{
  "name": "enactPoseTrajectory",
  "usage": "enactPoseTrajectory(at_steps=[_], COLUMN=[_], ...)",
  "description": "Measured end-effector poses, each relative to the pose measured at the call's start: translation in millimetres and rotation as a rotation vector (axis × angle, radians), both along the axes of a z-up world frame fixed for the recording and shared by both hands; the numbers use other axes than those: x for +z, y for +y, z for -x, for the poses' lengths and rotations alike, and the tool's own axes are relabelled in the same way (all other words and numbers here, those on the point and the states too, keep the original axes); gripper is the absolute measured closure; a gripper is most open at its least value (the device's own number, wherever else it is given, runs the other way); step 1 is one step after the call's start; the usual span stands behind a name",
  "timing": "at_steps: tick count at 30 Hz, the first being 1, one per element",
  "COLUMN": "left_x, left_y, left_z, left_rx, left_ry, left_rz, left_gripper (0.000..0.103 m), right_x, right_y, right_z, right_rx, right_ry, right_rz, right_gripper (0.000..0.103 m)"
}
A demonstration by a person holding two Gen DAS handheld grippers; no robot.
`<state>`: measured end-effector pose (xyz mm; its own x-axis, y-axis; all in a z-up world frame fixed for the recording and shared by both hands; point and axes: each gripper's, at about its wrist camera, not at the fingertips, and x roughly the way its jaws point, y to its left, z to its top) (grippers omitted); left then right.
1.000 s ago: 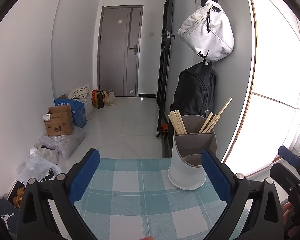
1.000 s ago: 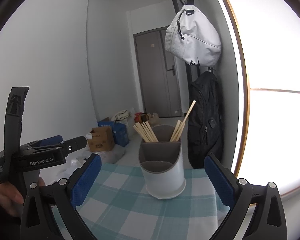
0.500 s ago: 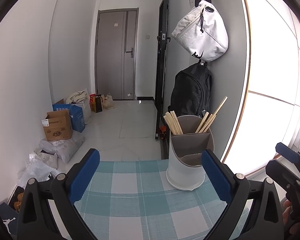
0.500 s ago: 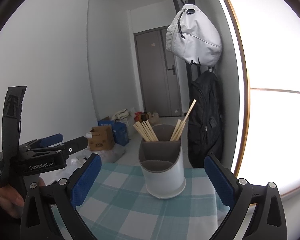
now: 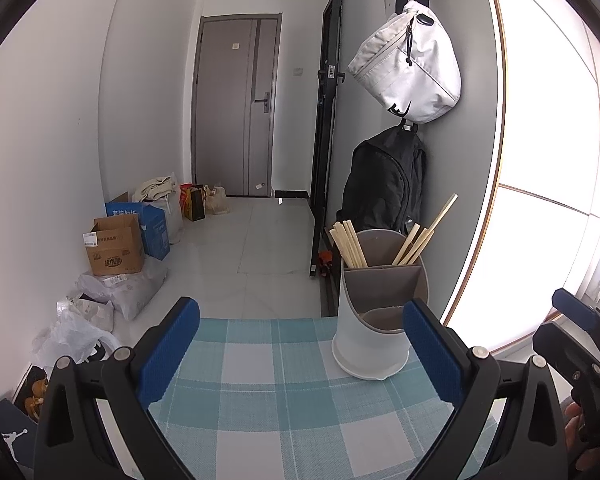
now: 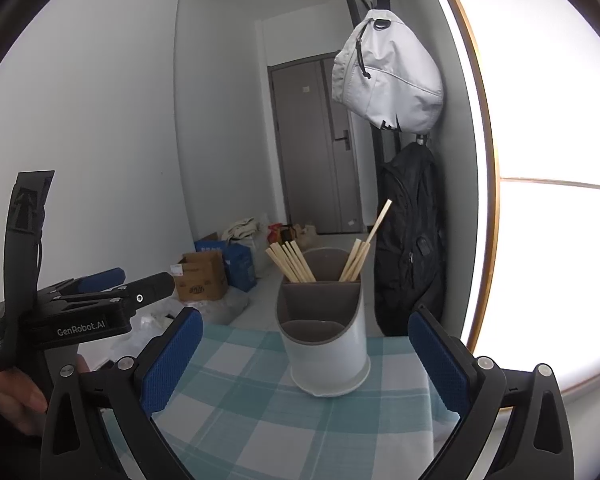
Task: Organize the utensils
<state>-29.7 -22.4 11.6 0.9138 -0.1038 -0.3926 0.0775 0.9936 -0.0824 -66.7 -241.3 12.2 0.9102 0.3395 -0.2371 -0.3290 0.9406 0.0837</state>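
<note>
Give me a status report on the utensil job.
Left gripper open, empty. Right gripper open, empty. Chopsticks upright in utensil holder. Nothing blocking.

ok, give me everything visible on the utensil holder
The holder is a white, plastic-looking cylinder with a grey divided insert: two tall back compartments and a lower, empty-looking front one. It stands upright on the checked cloth. Wooden chopsticks lean in both back compartments, one sticking higher on the right. Neither claw touches it.

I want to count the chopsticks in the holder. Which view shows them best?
The right wrist view: the chopsticks fan apart, unobstructed, above the holder. In the left wrist view the chopsticks overlap more, and the left tool's right finger covers the holder's edge.
</note>
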Motion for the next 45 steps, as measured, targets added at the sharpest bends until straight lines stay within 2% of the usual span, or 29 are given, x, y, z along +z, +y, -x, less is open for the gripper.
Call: enactPoseTrajectory(at_steps=[6,37,45], left_x=[3.2,0.3,0.6], left_y=[0.7,2.9,-2.1], left_z=[2.7,1.4,5.0], left_rx=[0.006,0.004,-0.011], left_ry=[-0.024,-0.006,-0.027], left_rz=[-0.002,0.035,0.01], left_gripper=[0.004,0.004,0.004], right_x=[-0.6,-0.3,0.1], right_y=[0.7,2.0,3.1], right_z=[0.2,3.0,2.7], right_rx=[-0.003,-0.004,-0.004], right_ry=[0.0,0.001,0.006], right_rz=[0.0,0.007,0.01], right_gripper=[0.0,0.0,0.0])
